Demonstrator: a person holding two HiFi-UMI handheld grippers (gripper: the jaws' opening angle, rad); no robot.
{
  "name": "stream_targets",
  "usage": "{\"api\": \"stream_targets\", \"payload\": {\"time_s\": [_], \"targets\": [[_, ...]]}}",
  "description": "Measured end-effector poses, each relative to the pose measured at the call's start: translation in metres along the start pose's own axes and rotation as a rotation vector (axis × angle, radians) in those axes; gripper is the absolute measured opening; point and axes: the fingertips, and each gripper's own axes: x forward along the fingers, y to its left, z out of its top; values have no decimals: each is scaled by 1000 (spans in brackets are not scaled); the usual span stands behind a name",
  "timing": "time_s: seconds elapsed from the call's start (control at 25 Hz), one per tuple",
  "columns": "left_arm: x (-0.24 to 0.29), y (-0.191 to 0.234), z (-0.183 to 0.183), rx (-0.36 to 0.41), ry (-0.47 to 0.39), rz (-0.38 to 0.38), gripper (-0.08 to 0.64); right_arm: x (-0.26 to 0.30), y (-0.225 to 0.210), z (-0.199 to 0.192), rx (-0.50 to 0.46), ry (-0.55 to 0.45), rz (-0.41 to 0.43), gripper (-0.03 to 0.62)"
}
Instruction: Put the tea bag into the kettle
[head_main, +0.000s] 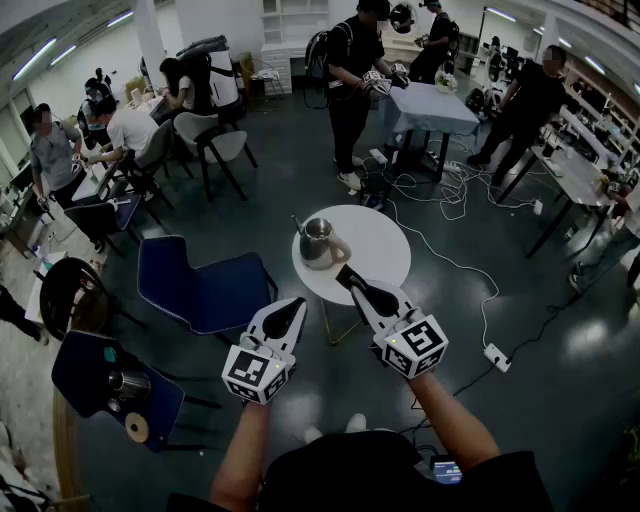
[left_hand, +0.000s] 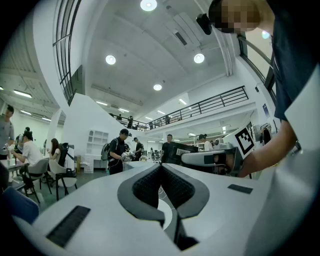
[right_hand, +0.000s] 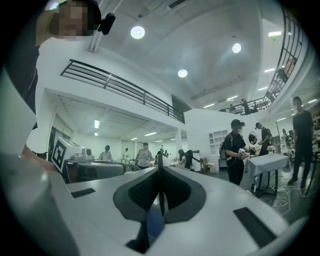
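Note:
A metal kettle (head_main: 318, 243) stands on the left part of the round white table (head_main: 378, 248). My right gripper (head_main: 345, 273) hovers over the table's near edge, just right of the kettle and pointing at it. Its jaws are shut, and in the right gripper view (right_hand: 160, 169) a thin flat strip, the tea bag (right_hand: 160, 200) seen edge-on, is pinched between the pads. My left gripper (head_main: 298, 303) is held off the table's near left edge, below the kettle. In the left gripper view (left_hand: 161, 166) its jaws are shut with nothing between them.
A blue chair (head_main: 205, 285) stands left of the table, and another (head_main: 115, 375) carrying small objects is at the lower left. Cables and a power strip (head_main: 497, 357) lie on the floor to the right. People stand around a cloth-covered table (head_main: 430, 105) behind.

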Motion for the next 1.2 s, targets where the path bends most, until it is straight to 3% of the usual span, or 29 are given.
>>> {"api": "stream_targets", "payload": {"time_s": [0.84, 1.2], "targets": [[56, -34, -17, -98, 3, 7, 16, -46, -63, -8, 69, -20, -13, 25], [78, -37, -24, -94, 16, 44, 16, -50, -88, -12, 78, -19, 5, 25]]}}
